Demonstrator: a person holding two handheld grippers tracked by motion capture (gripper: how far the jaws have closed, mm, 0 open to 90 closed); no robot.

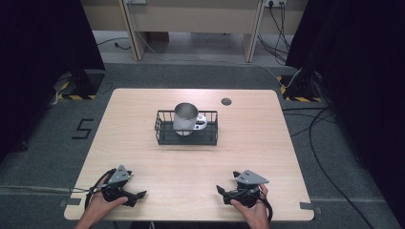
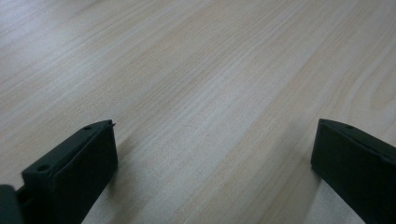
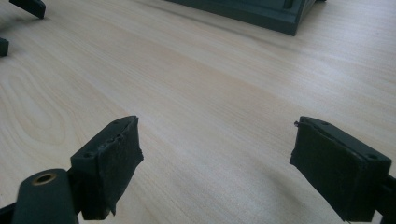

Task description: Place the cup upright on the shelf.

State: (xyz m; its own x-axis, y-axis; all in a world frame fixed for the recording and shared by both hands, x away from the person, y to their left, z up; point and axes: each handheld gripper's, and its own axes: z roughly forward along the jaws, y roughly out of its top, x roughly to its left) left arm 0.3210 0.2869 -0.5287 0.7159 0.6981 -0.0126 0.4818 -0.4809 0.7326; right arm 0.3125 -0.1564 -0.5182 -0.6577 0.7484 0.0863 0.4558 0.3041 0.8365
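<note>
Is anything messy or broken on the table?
Nothing is spilled or broken. One small oddity: the metal cup in the black wire basket looks tilted, leaning against a white mug beside it instead of standing upright. Both grippers, left gripper and right gripper, rest open near the table's front edge.

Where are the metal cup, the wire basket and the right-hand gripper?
Metal cup [image 1: 185,118]: high view, on its shiny side wall.
Wire basket [image 1: 165,136]: high view, on its near-left wall.
Right gripper [image 1: 223,191]: high view, between the tips of its open jaws.
</note>
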